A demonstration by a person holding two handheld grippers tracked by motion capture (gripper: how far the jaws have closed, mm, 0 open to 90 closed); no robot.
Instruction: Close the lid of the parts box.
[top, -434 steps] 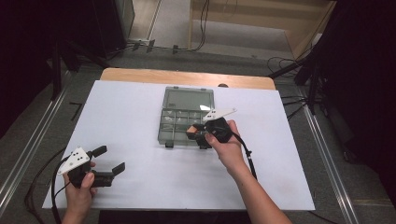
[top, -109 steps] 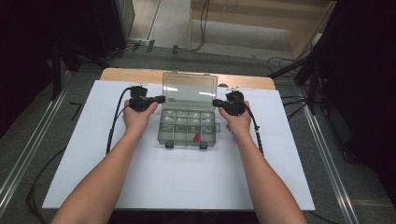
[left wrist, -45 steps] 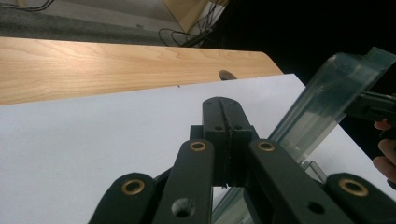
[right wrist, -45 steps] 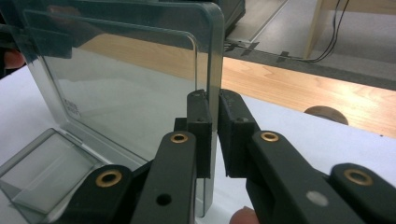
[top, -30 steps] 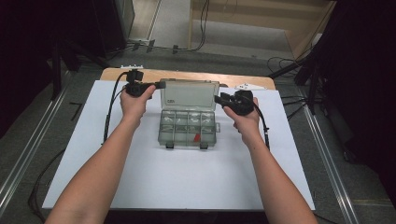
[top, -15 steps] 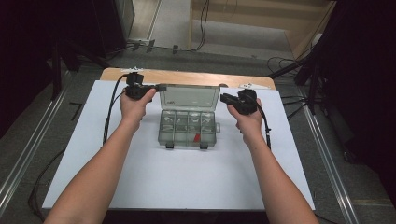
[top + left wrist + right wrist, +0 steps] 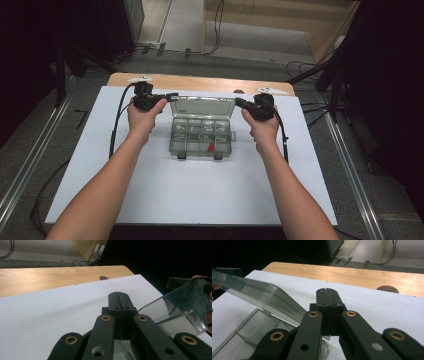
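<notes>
A clear plastic compartment box (image 7: 201, 137) lies mid-table with its lid (image 7: 202, 106) swung up and leaning back. My left gripper (image 7: 174, 95) is at the lid's far left corner, jaws shut on nothing. In the left gripper view the gripper (image 7: 118, 293) has the lid (image 7: 180, 307) just beside its closed jaws. My right gripper (image 7: 238, 101) is at the lid's far right corner. Its jaws have just been closing, with nothing between them. In the right gripper view it (image 7: 327, 290) is shut, with the lid (image 7: 262, 296) at its left above the box (image 7: 249, 332).
A white sheet (image 7: 165, 200) covers the table, with a wooden strip (image 7: 200, 82) along the far edge. One front compartment holds a small red piece (image 7: 211, 147). Cables trail from both grippers. Dark stands and floor cables lie beyond the table.
The lid's top edge has come lower as the lid leans further back. Both hands have stayed almost in place at its corners.
</notes>
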